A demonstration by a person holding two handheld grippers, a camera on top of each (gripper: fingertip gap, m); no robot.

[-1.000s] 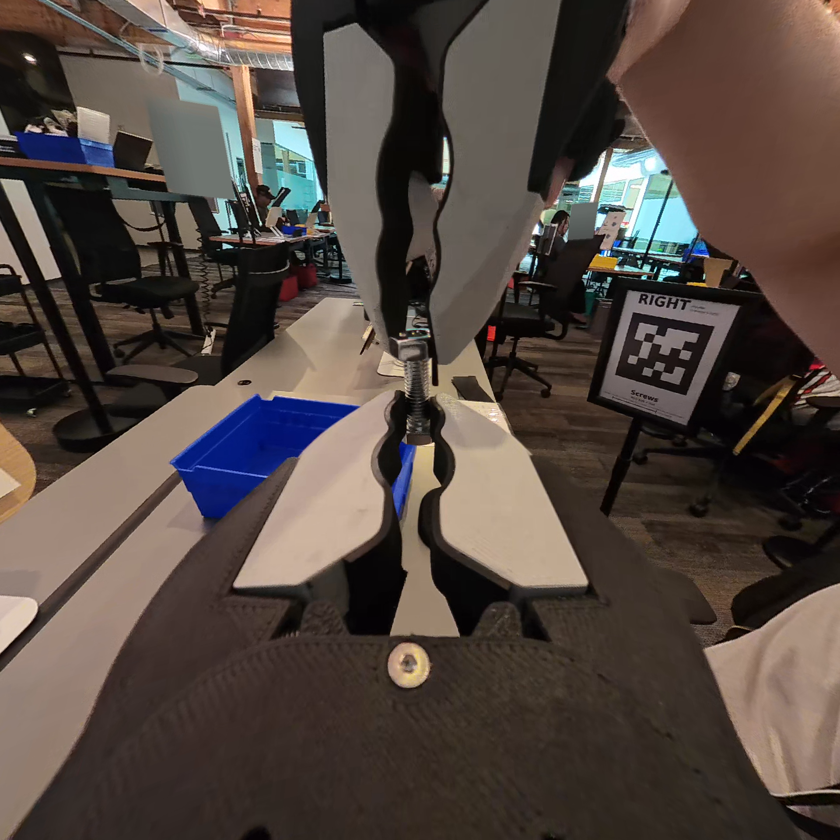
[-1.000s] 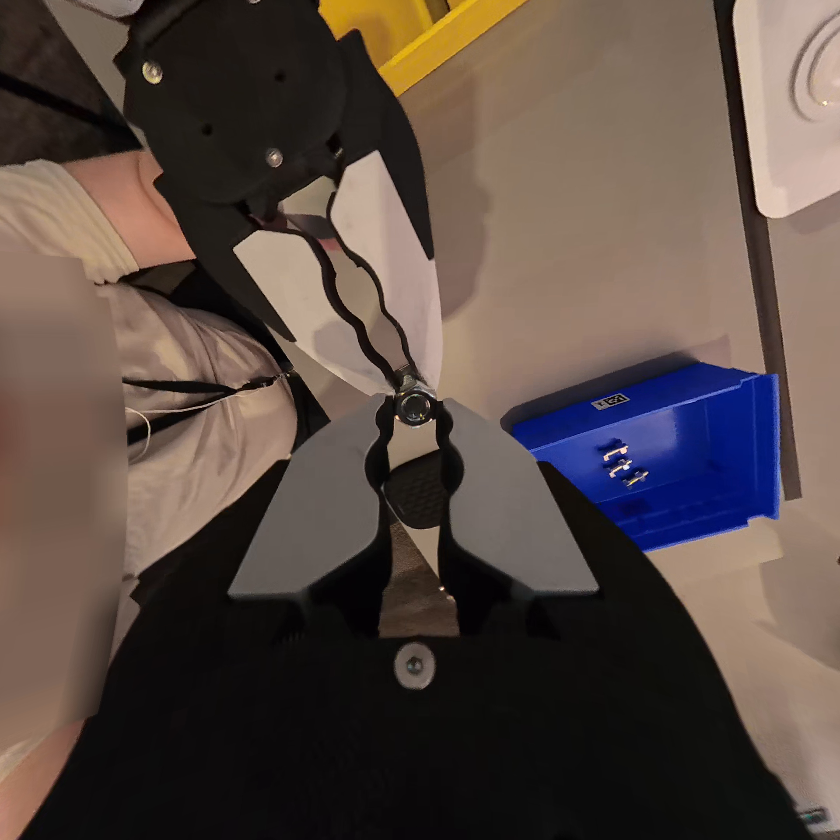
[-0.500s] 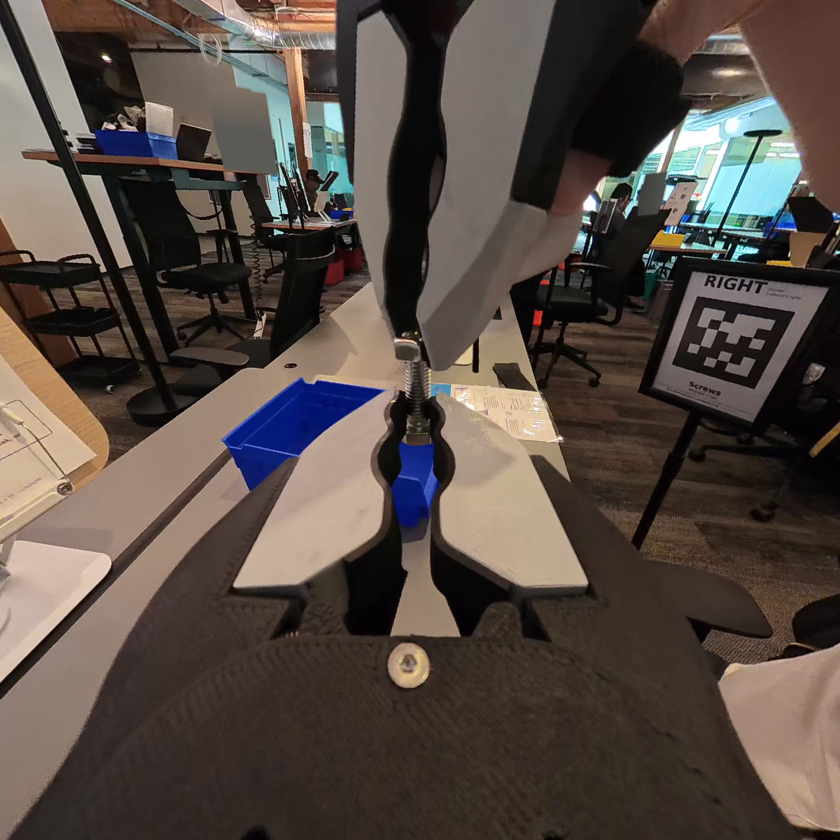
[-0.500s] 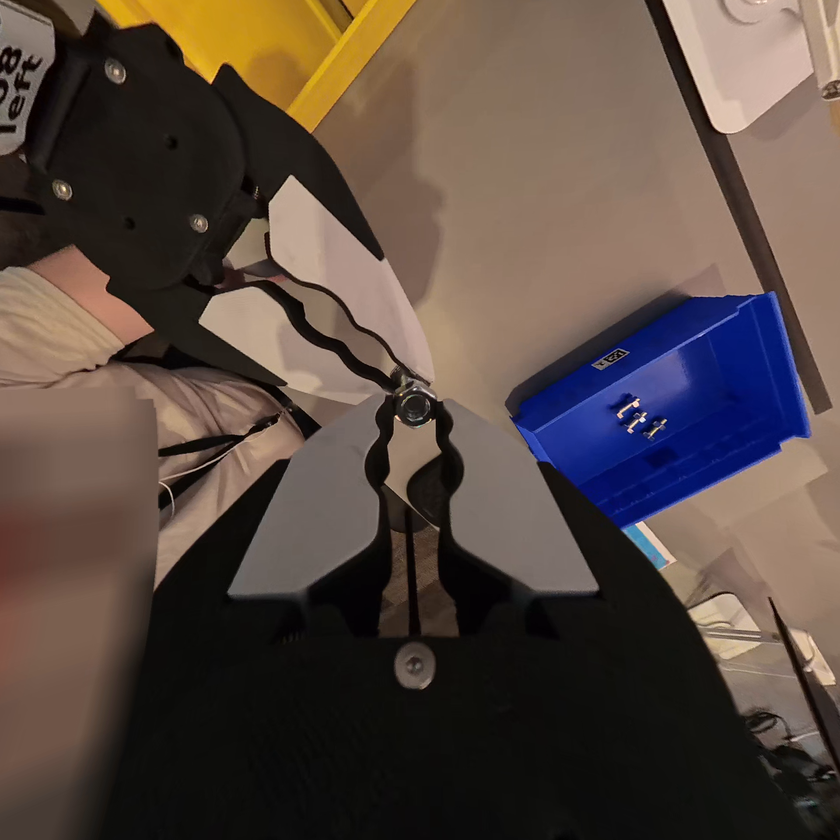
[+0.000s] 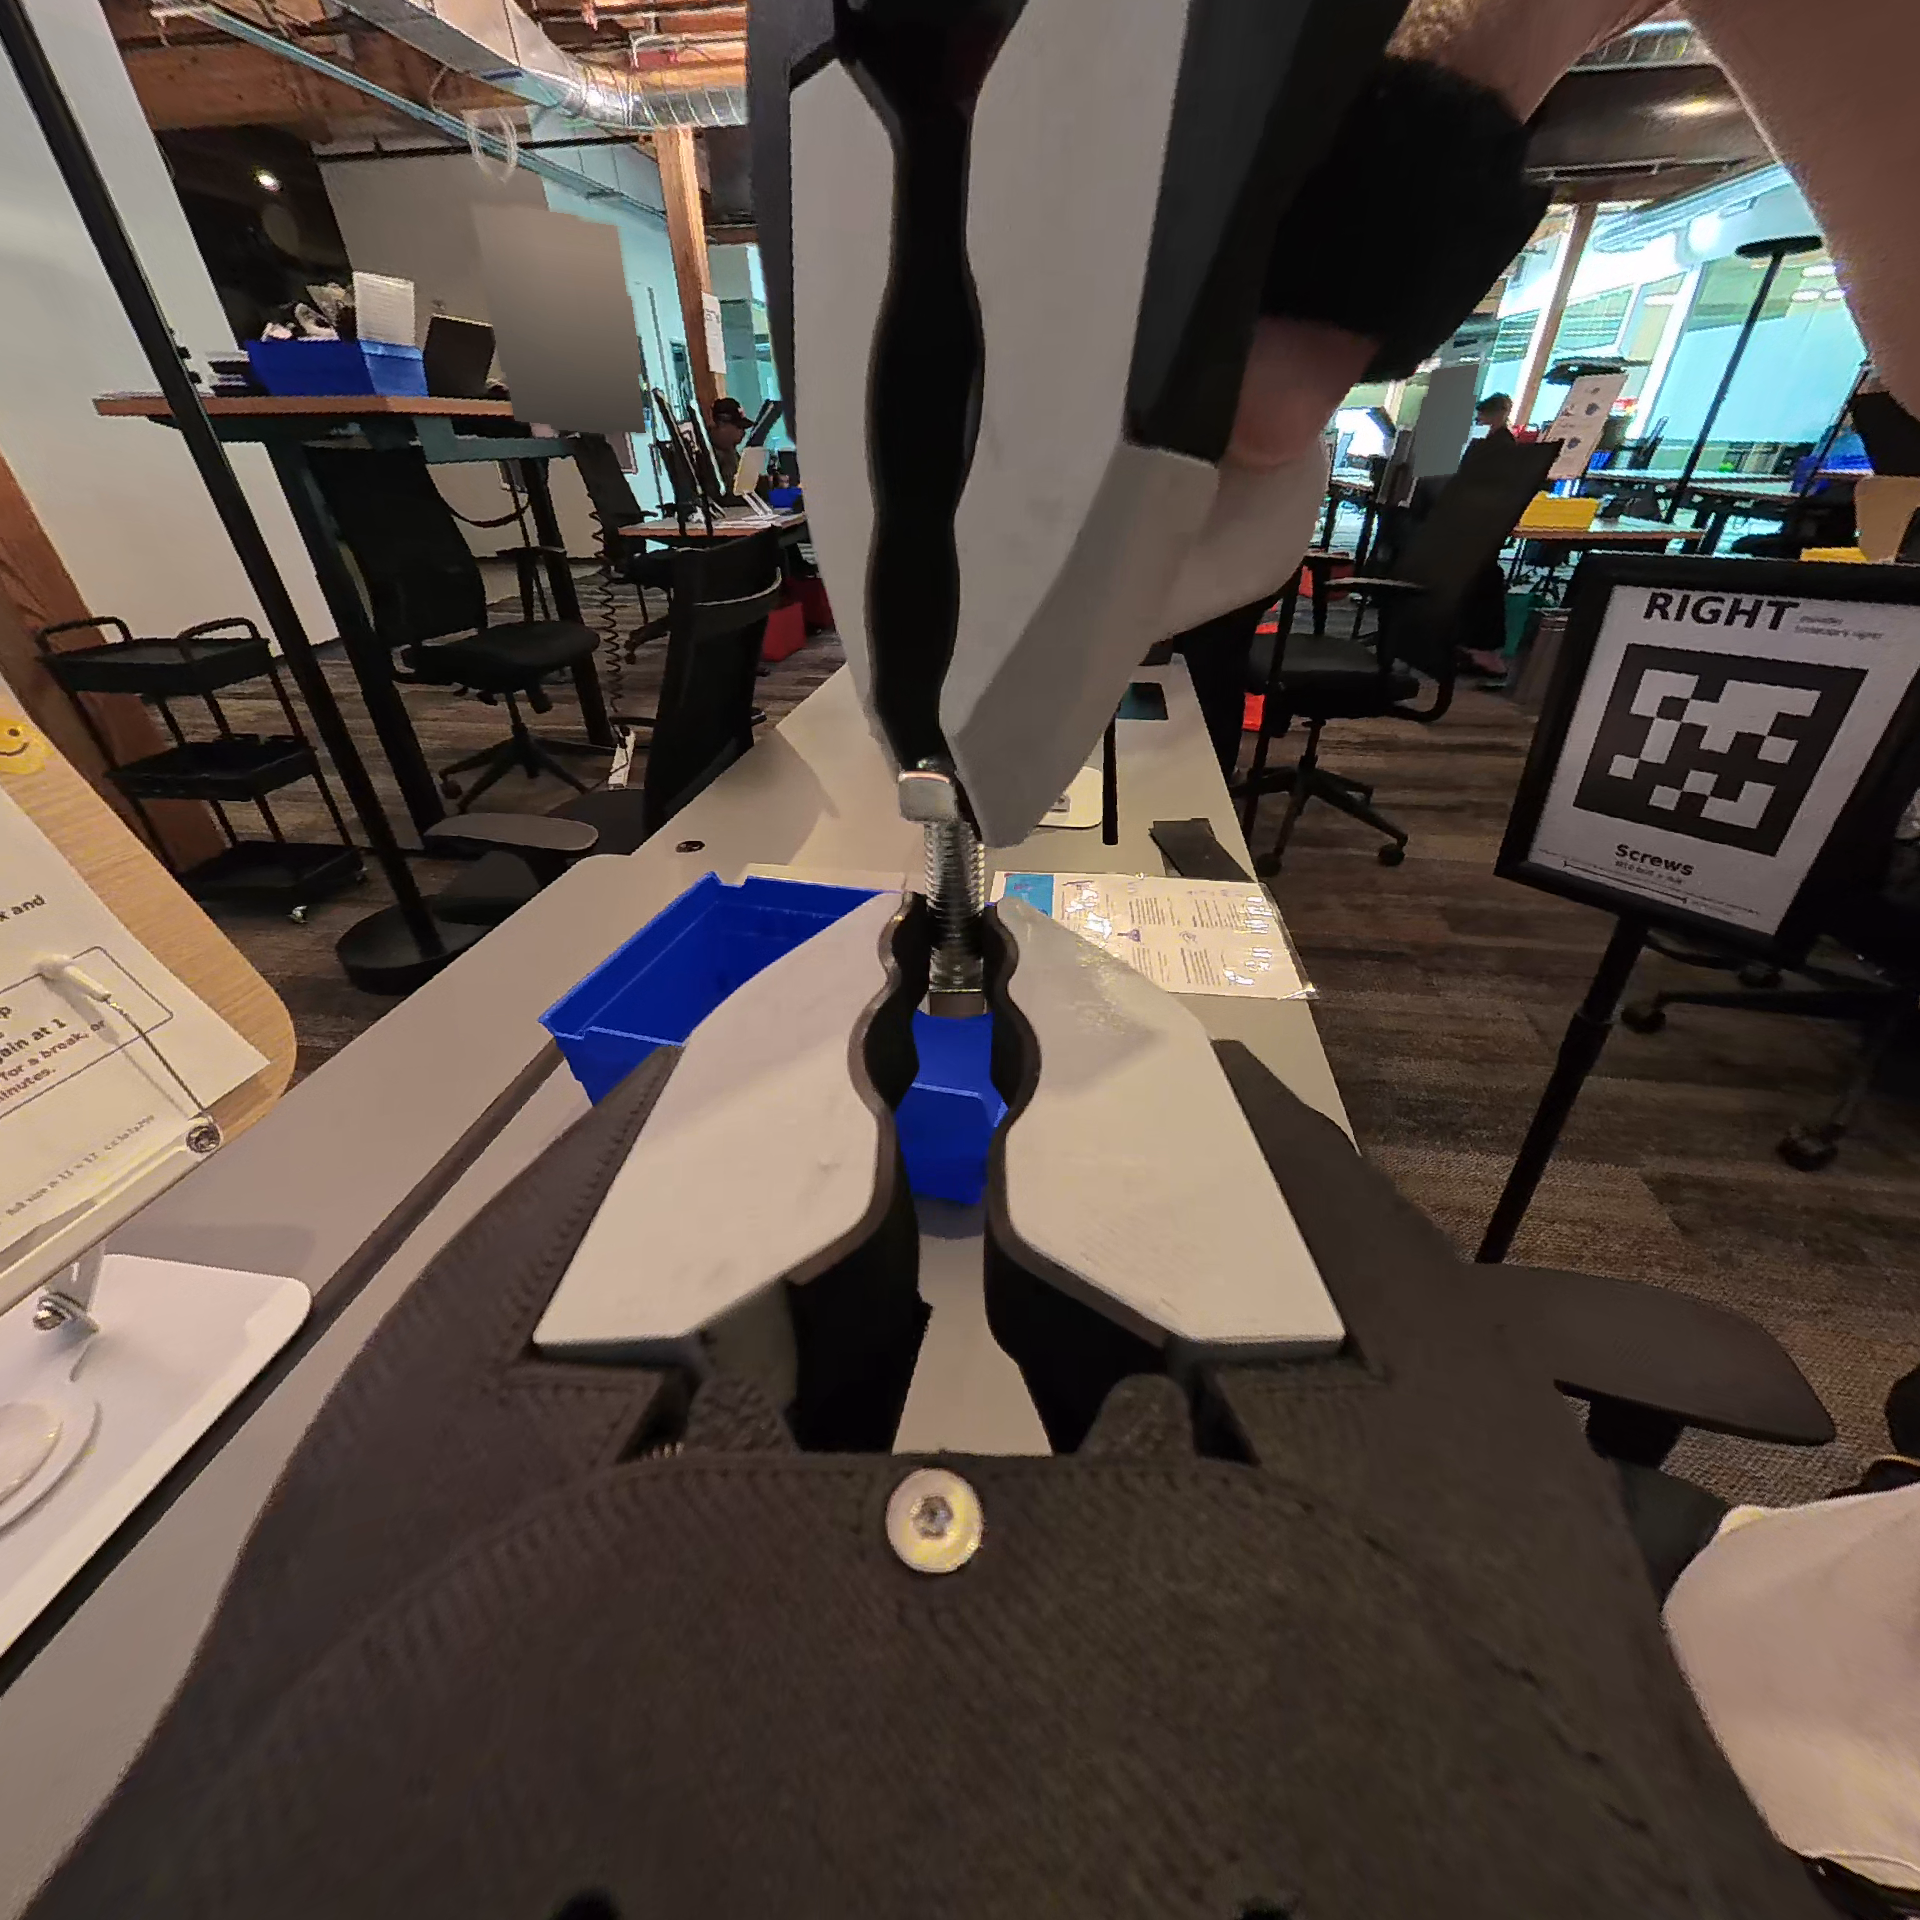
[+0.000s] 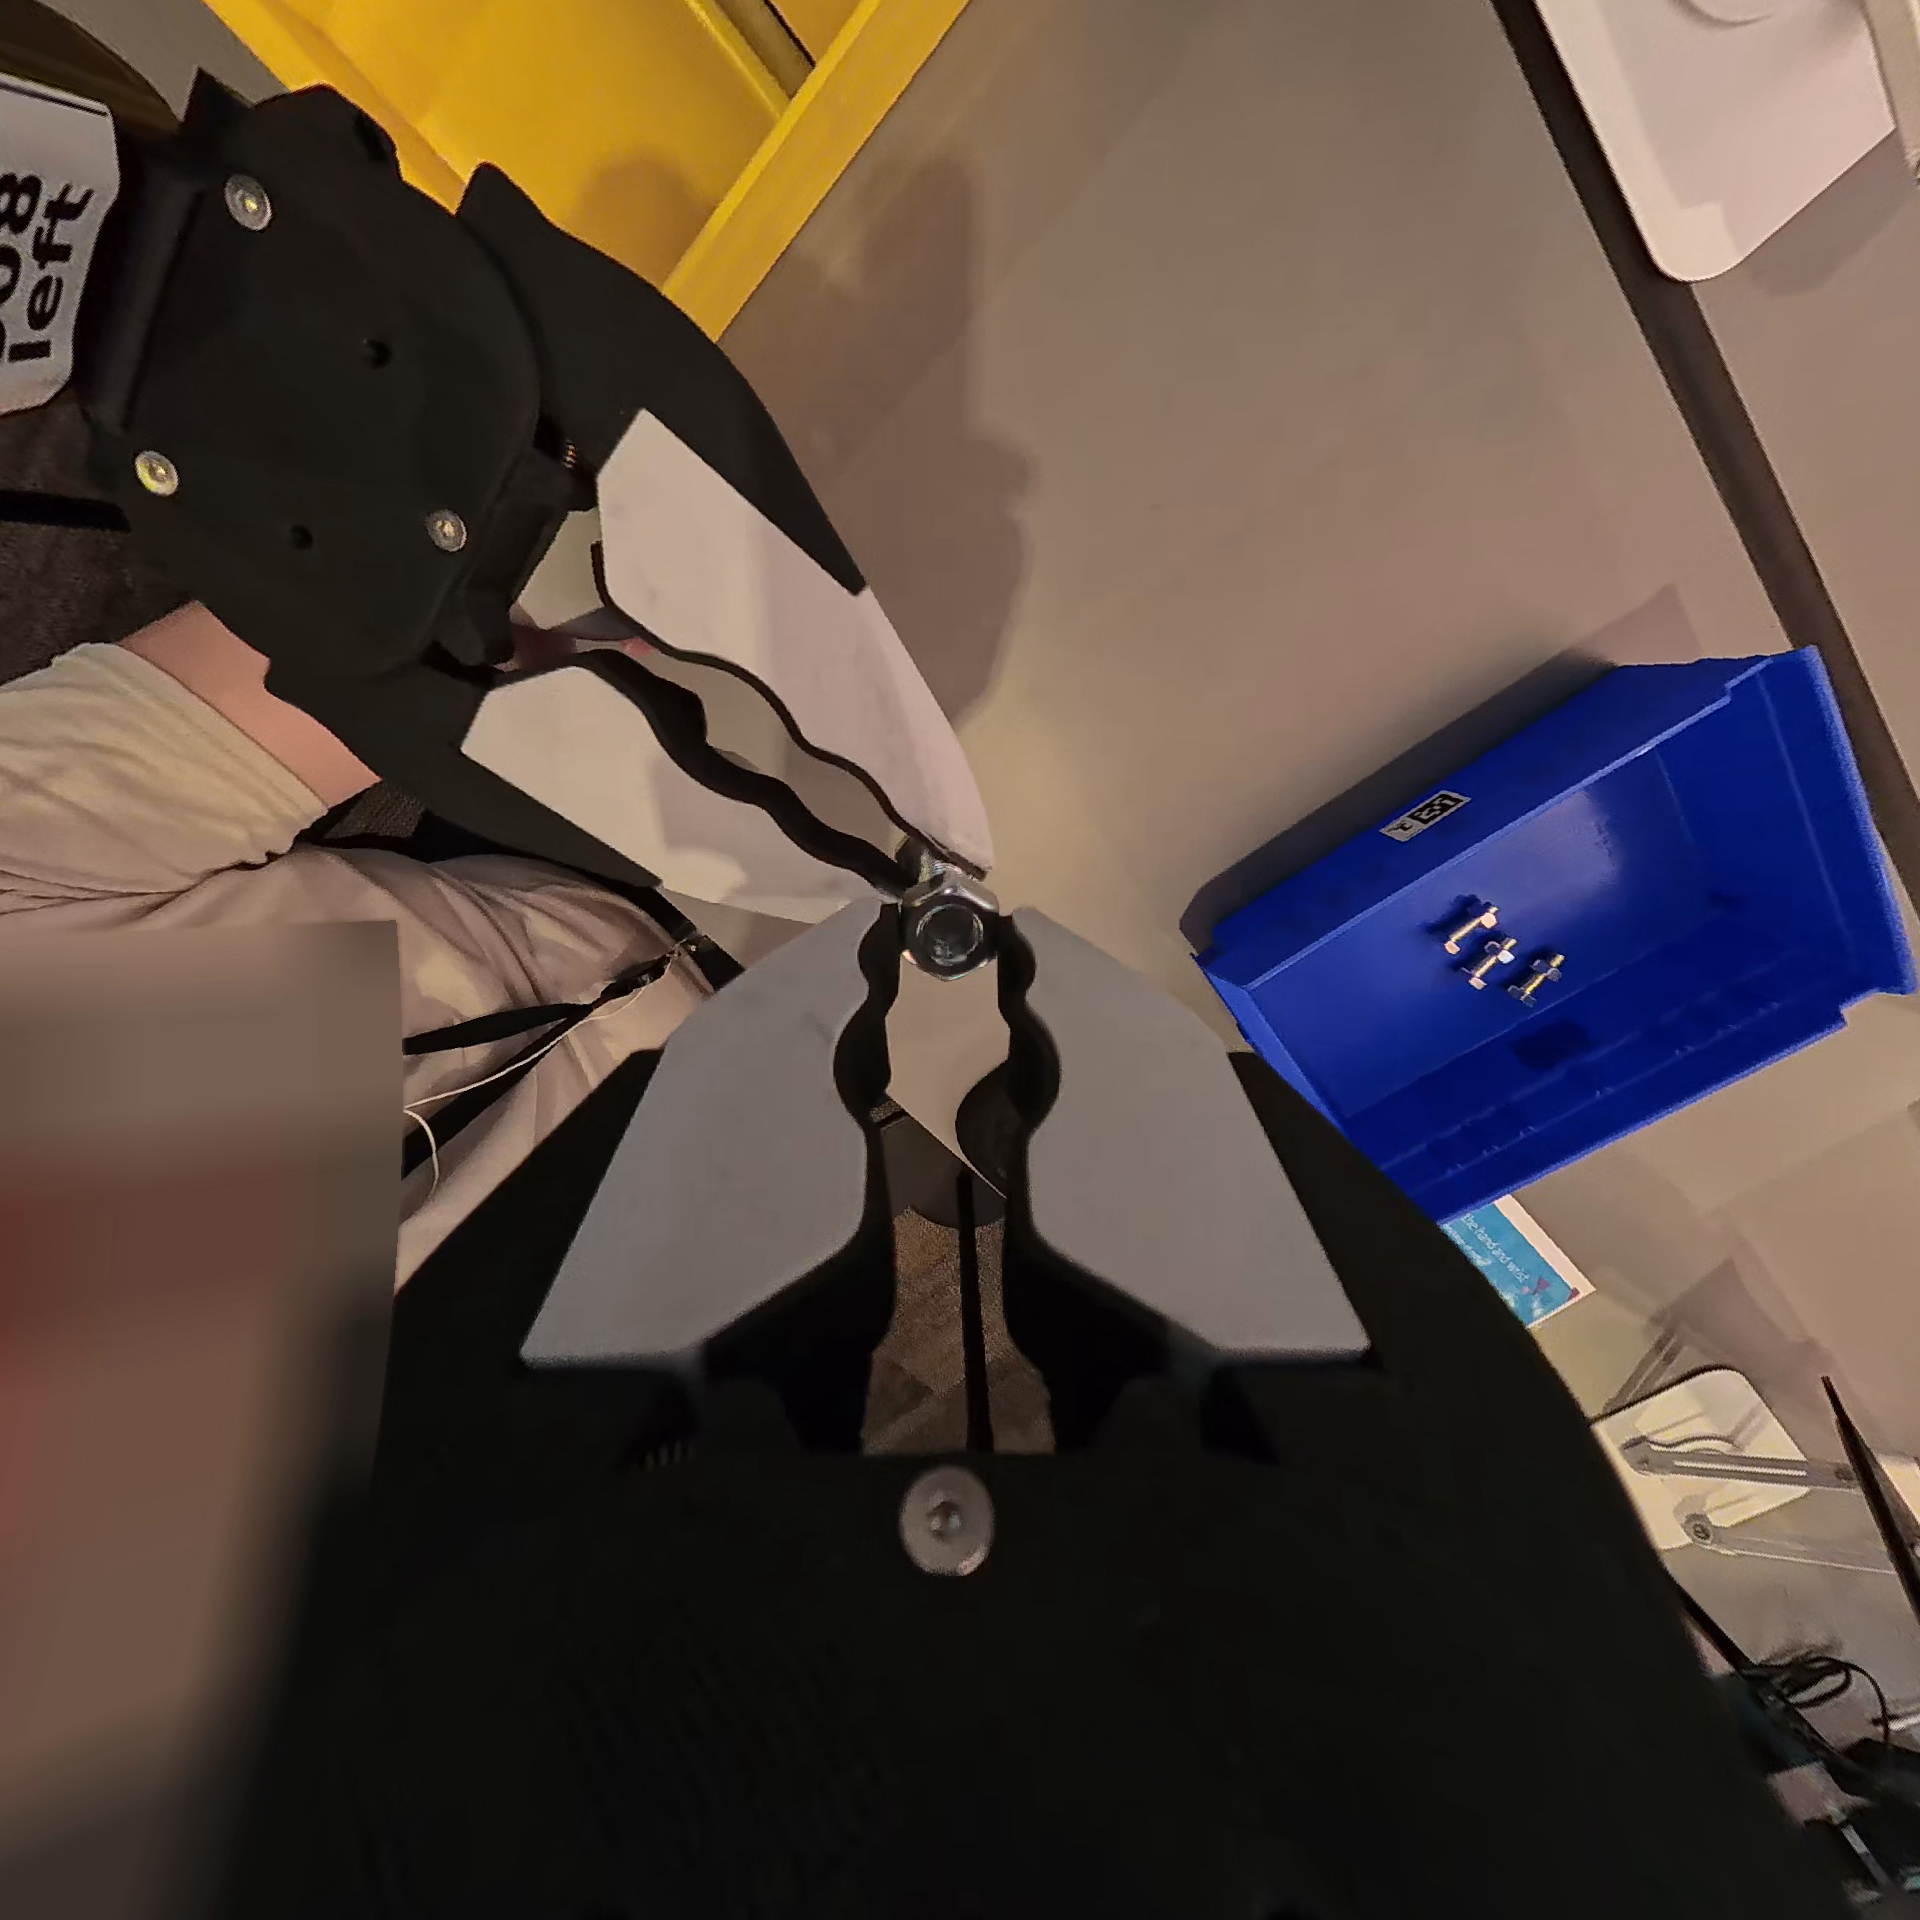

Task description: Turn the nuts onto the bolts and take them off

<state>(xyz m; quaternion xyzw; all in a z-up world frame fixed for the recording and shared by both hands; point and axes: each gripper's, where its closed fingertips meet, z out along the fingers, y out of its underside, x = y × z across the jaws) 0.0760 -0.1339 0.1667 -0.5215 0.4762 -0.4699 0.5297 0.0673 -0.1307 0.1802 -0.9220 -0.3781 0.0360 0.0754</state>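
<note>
A steel bolt (image 5: 954, 883) stands upright in the air above the grey table (image 5: 312, 1164). My left gripper (image 5: 951, 940) is shut on its lower end. My right gripper (image 6: 945, 925) comes down from above and is shut on the hex nut (image 6: 945, 930) at the bolt's top end, which also shows in the left wrist view (image 5: 928, 795). The right gripper (image 5: 935, 779) shows at the top of the left wrist view, and the left gripper (image 6: 925, 862) reaches in from the upper left of the right wrist view. Bare thread shows between the two grips.
A blue bin (image 6: 1766, 883) on the table holds three bolts with nuts (image 6: 1496, 951); it also shows behind my left fingers (image 5: 707, 956). A yellow bin (image 6: 644, 135), a laminated sheet (image 5: 1153, 930), a white stand base (image 5: 104, 1382) and a marker sign on a stand (image 5: 1714, 748) are nearby. Both grippers' tips are close together, under 4 cm apart.
My right gripper has twisted about the bolt's axis with the nut in it, so the table and left gripper appear rotated in its view. The left gripper has swung slightly, still holding the bolt.
</note>
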